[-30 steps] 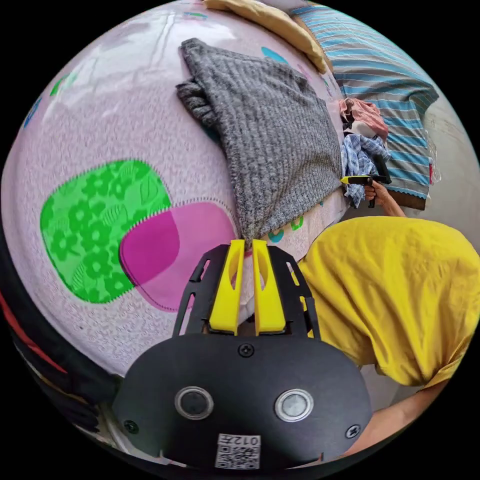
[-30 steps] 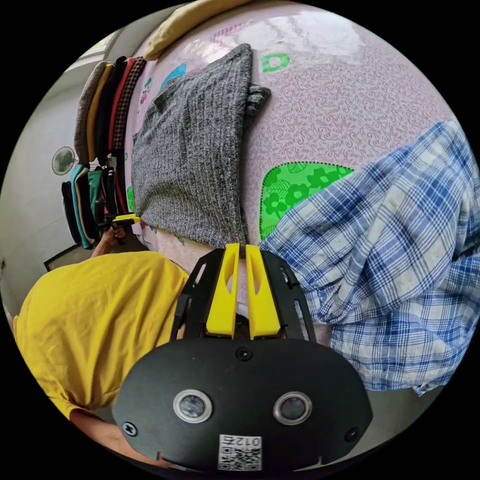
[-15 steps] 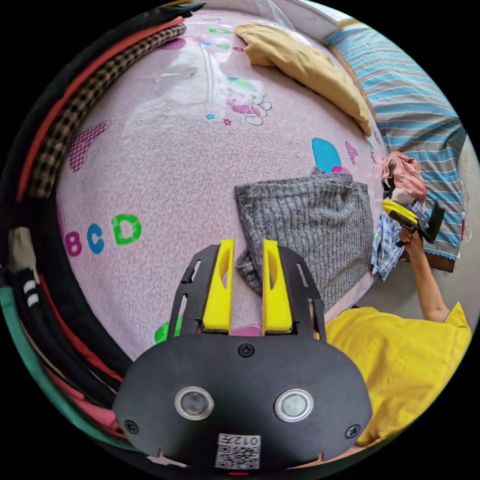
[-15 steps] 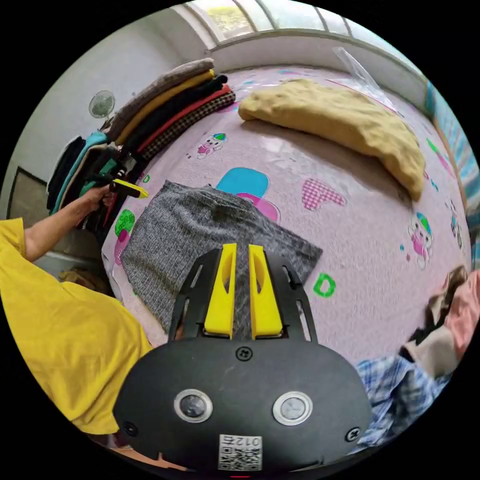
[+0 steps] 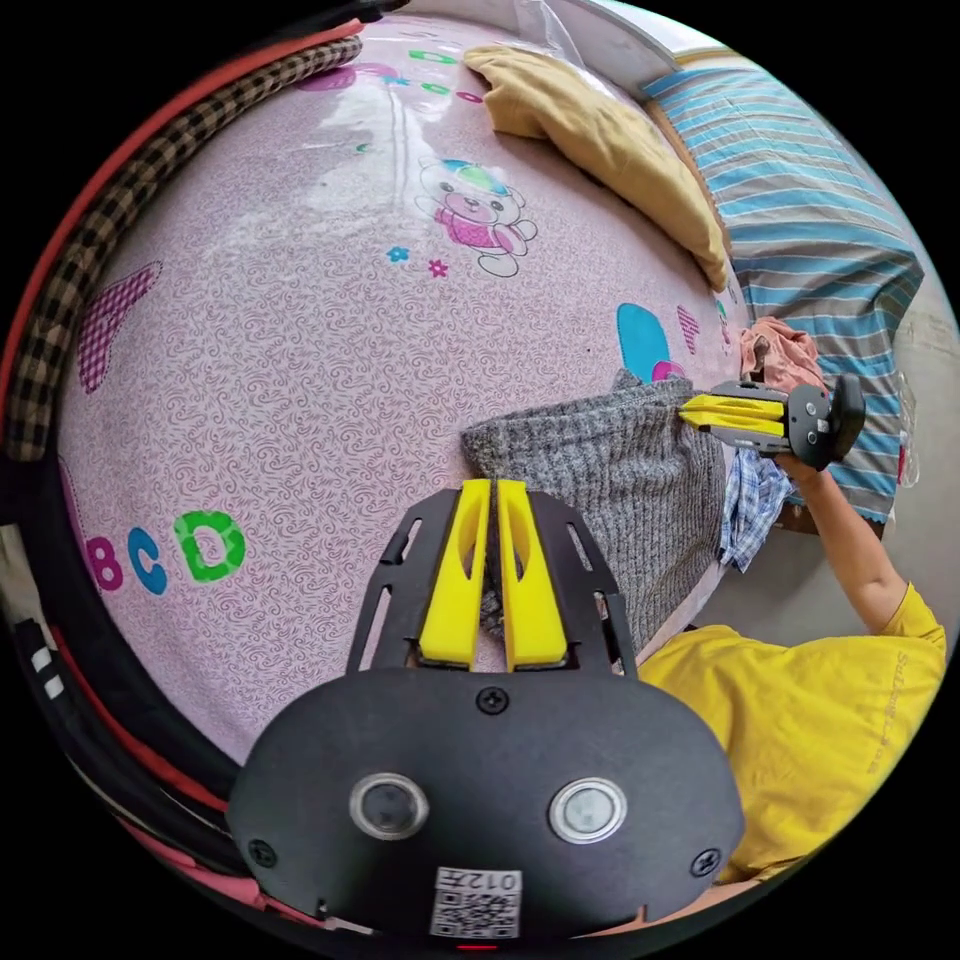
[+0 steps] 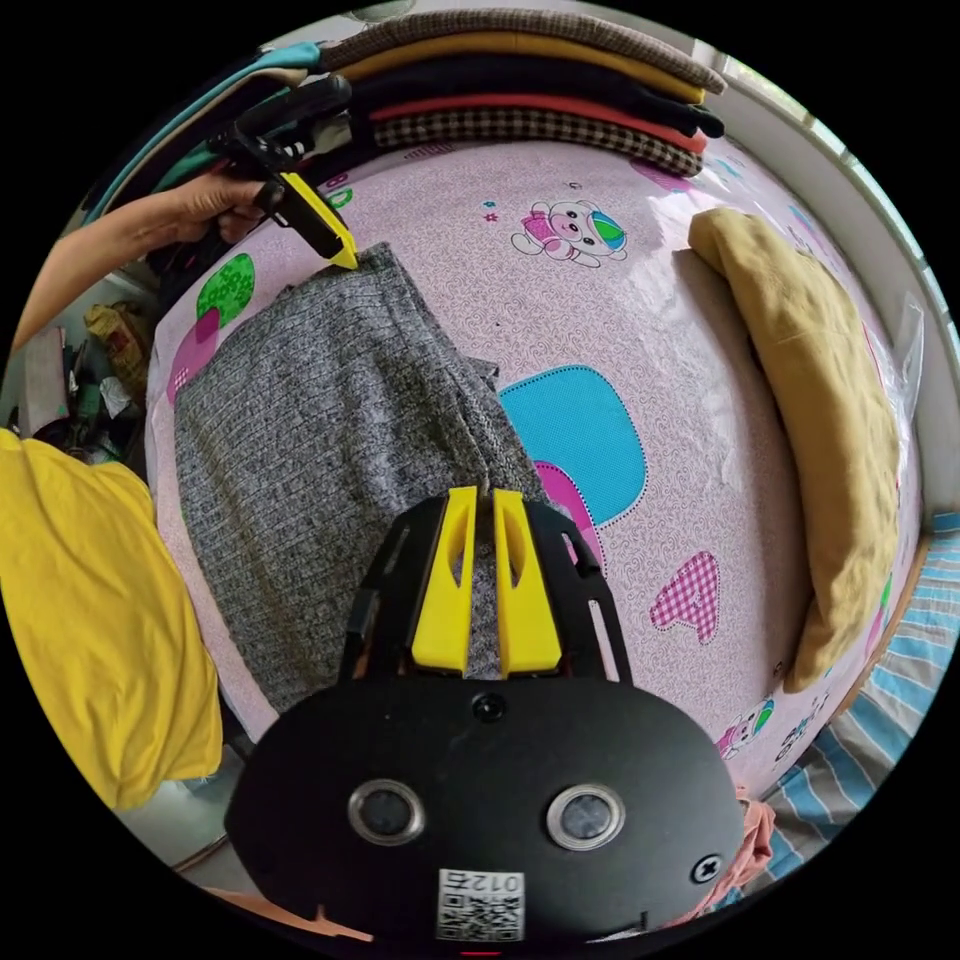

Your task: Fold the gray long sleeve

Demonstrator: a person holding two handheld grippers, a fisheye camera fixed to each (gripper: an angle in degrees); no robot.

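Observation:
The gray long sleeve lies folded into a compact rectangle near the edge of the pink patterned bed. My right gripper is shut on its near corner, gray knit showing between the jaws. My left gripper pinches the opposite far corner, held by a hand. In the left gripper view the sweater lies just past my left gripper, whose jaws are shut with gray knit between them. My right gripper meets the sweater's other corner there.
A stack of folded clothes lines one side of the bed. A tan pillow lies farther across, beside a striped cloth. Pink and plaid garments are heaped past the sweater. The person's yellow shirt is close by.
The sweater's hem was carried over, halving its length. The left jaws, apart half a second ago, have shut on a corner; the right gripper has come down onto the other corner.

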